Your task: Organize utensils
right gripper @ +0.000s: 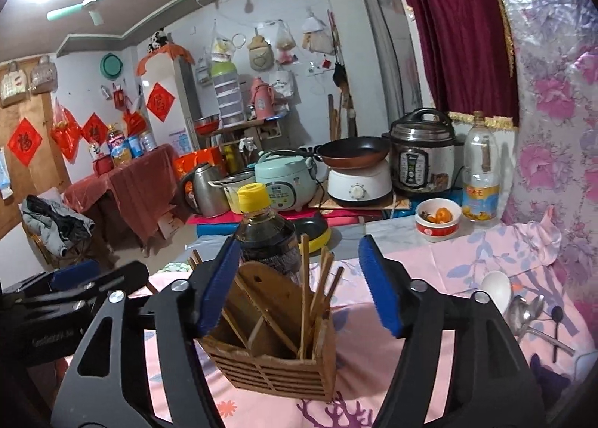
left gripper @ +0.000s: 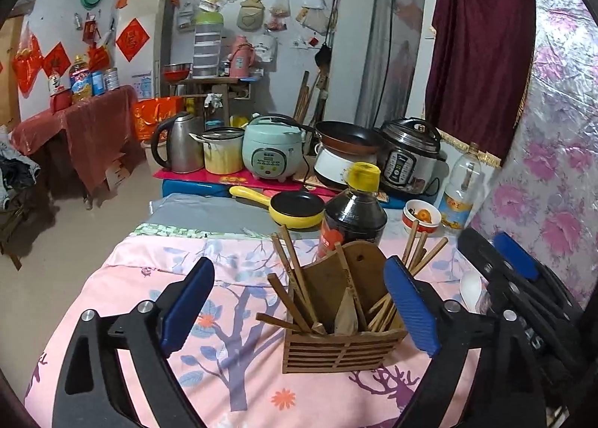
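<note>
A slatted wooden utensil holder point(left gripper: 342, 349) stands on the pink floral cloth point(left gripper: 243, 390), with several wooden chopsticks point(left gripper: 295, 290) leaning in it. My left gripper point(left gripper: 299, 306) is open and empty, its blue pads either side of the holder's top. My right gripper point(right gripper: 299, 290) is open and empty, just above the same holder point(right gripper: 276, 372). A white spoon point(right gripper: 495, 288) and metal spoons point(right gripper: 523, 316) lie on the cloth to the right. The right gripper shows at the right edge of the left wrist view point(left gripper: 515, 278).
A dark sauce bottle with a yellow cap point(left gripper: 353, 215) stands just behind the holder. Behind it are a yellow pan point(left gripper: 295, 207), a red-and-white bowl point(left gripper: 420, 220), a clear bottle point(left gripper: 461, 189), cookers and a kettle point(left gripper: 177, 148). A floral wall covering point(left gripper: 553, 166) is at the right.
</note>
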### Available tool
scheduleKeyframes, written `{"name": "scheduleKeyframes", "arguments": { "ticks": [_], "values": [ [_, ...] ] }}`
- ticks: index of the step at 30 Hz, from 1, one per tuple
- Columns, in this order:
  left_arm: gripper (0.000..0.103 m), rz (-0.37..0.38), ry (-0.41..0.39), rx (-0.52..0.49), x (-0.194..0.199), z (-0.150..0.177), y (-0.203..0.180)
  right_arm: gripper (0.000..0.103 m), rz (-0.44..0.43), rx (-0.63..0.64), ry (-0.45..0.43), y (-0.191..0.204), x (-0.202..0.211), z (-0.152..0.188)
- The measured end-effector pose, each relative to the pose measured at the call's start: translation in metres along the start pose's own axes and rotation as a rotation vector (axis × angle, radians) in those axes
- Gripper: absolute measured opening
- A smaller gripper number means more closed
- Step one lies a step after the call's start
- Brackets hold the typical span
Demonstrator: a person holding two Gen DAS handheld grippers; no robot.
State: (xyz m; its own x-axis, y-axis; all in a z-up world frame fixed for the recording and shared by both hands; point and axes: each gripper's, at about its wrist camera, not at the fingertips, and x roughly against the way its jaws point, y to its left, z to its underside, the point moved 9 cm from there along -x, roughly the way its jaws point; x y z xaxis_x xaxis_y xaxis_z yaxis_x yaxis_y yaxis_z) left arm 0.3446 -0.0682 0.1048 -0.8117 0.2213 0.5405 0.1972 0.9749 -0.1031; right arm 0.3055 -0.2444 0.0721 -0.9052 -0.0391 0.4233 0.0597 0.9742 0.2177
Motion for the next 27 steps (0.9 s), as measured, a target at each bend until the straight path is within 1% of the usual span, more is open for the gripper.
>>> {"name": "scheduleKeyframes", "arguments": {
  "ticks": [3, 6, 9, 11, 13, 15, 16, 17, 19, 21, 23, 25, 27],
  "values": [
    [0.097, -0.029, -0.025, -0.006, 0.01, 0.0, 0.001, 0.074, 0.038, 0.001, 0.004, -0.005, 0.016, 0.008],
    [0.097, -0.052, -0.049, -0.002, 0.023, 0.005, 0.003, 0.078, 0.076, -0.02, 0.013, -0.014, 0.033, 0.016],
    [0.097, -0.05, -0.054, 0.017, 0.037, 0.024, 0.007, 0.08, 0.089, -0.076, 0.054, -0.023, 0.047, 0.033],
    [0.097, -0.041, -0.044, 0.011, 0.044, 0.035, 0.005, 0.08, 0.093, -0.079, 0.08, -0.022, 0.052, 0.042],
    [0.097, -0.054, -0.038, 0.0, 0.05, 0.043, 0.003, 0.081, 0.112, -0.061, 0.097, -0.019, 0.059, 0.051],
    [0.097, -0.059, -0.045, -0.026, 0.058, 0.054, 0.0, 0.085, 0.136, -0.026, 0.089, -0.013, 0.069, 0.058],
    [0.097, -0.075, -0.06, -0.045, 0.064, 0.063, 0.002, 0.087, 0.147, -0.009, 0.08, -0.012, 0.074, 0.06],
    [0.097, -0.096, -0.072, -0.053, 0.067, 0.07, 0.004, 0.091, 0.166, 0.007, 0.062, -0.011, 0.082, 0.062],
    [0.097, -0.136, -0.069, -0.072, 0.069, 0.084, 0.009, 0.093, 0.229, 0.016, 0.015, -0.015, 0.097, 0.07],
    [0.097, -0.132, -0.048, -0.086, 0.069, 0.094, 0.011, 0.093, 0.228, 0.022, 0.009, -0.013, 0.103, 0.072],
    [0.097, -0.133, -0.042, -0.065, 0.07, 0.101, 0.018, 0.094, 0.212, 0.028, -0.002, -0.01, 0.108, 0.071],
    [0.097, -0.134, -0.036, -0.055, 0.069, 0.103, 0.022, 0.096, 0.212, 0.052, -0.016, -0.007, 0.113, 0.071],
    [0.097, -0.131, -0.033, -0.041, 0.069, 0.102, 0.025, 0.096, 0.231, 0.089, -0.018, -0.006, 0.114, 0.075]
  ]
}}
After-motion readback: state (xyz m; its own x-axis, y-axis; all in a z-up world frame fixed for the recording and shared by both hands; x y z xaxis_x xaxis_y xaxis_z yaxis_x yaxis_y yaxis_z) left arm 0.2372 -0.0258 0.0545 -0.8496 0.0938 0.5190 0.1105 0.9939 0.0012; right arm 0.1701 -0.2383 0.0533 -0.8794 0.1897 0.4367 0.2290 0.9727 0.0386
